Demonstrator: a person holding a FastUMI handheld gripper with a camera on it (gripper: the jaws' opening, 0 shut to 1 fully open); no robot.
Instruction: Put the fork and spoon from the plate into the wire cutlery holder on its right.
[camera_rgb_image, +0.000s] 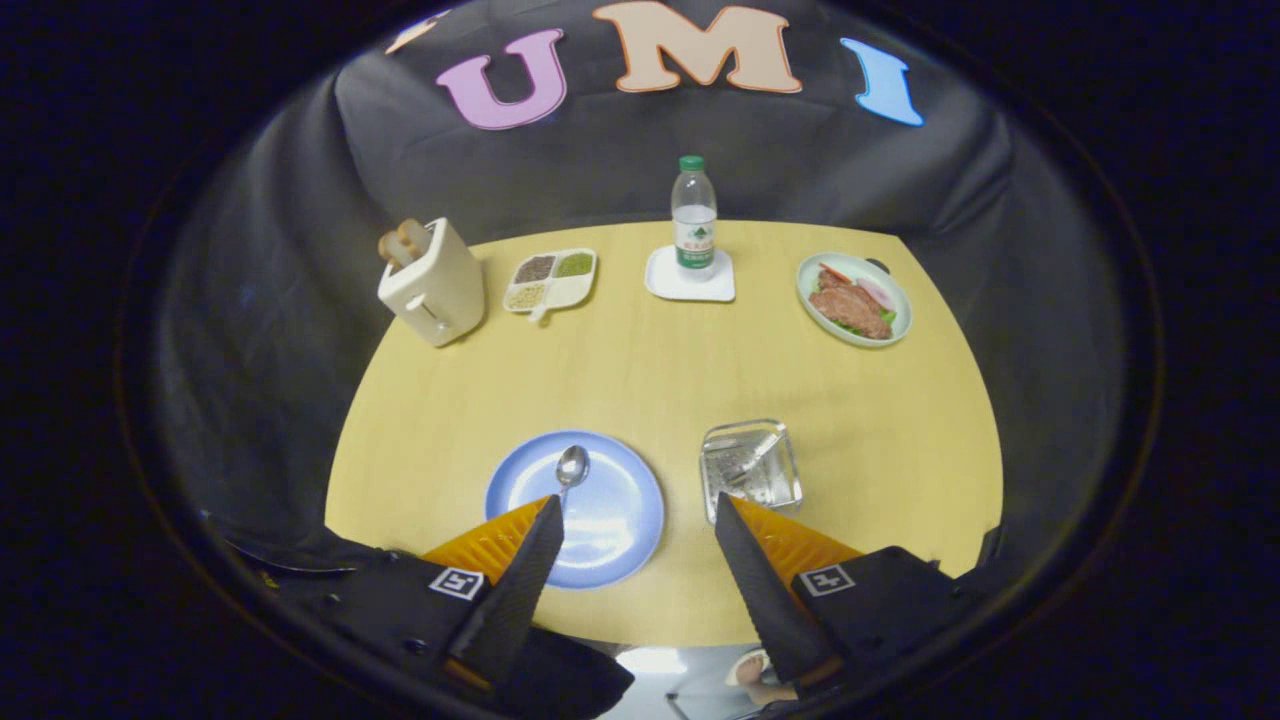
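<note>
A blue plate (612, 520) lies on the yellow table, just ahead of my left finger and partly between the fingers. A metal spoon (572, 466) rests on the plate's left part, bowl pointing away from me, its handle running under my left fingertip. To the plate's right stands the wire cutlery holder (751, 466), just beyond my right fingertip. A shiny utensil seems to lie slanted inside it. My gripper (636, 502) hangs above the table's near side, open wide, with nothing between its fingers.
At the far side of the table (640, 370) stand a cream toaster (432, 284) with bread, a divided dish of grains (551, 280), a water bottle (694, 224) on a white coaster (668, 282), and a green plate of food (853, 299). Black cloth surrounds the table.
</note>
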